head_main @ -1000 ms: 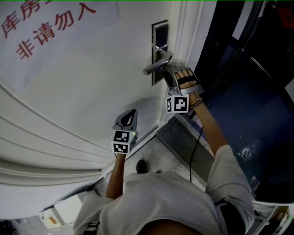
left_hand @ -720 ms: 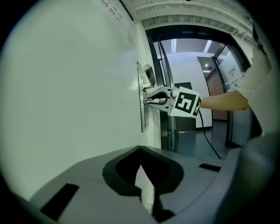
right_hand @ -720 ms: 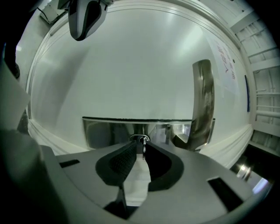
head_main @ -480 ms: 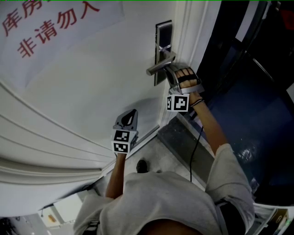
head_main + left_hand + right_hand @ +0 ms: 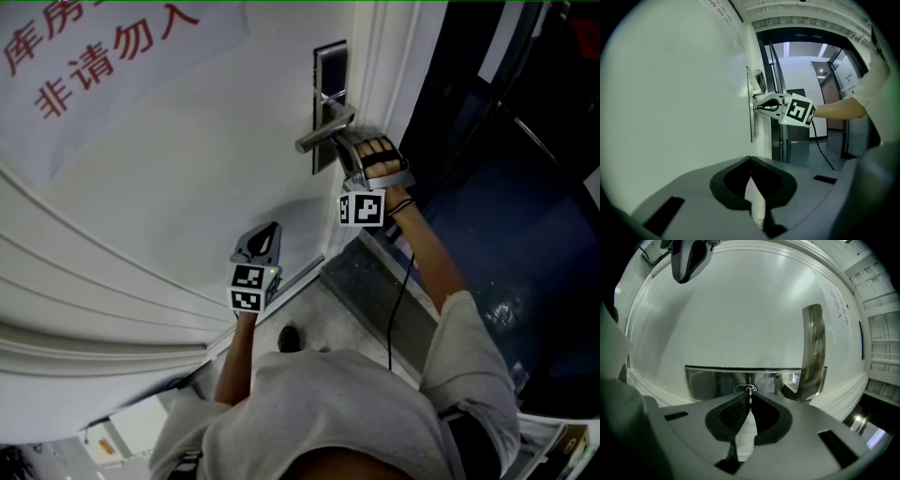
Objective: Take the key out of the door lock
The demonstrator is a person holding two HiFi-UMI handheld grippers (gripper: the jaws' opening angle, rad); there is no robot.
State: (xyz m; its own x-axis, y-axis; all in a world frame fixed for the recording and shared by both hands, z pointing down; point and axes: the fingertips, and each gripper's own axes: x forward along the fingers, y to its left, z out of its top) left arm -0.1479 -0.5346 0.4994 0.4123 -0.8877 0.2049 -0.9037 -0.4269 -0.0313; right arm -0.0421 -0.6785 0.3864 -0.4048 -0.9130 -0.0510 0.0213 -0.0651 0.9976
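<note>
Where the key (image 5: 749,388) sits: in the lock plate (image 5: 712,380), just under the handle (image 5: 813,348), near the door's free edge.
Right gripper (image 5: 750,396): jaws pinched on the key's head.
Key axis: straight out of the door face, in line with these jaws; we judge a straight pull back.
Left gripper (image 5: 751,161): jaws together, empty, lower on the door, well apart from the lock plate.

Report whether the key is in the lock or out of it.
In. In the right gripper view the key sits in the steel lock plate, with the right gripper shut on it.
</note>
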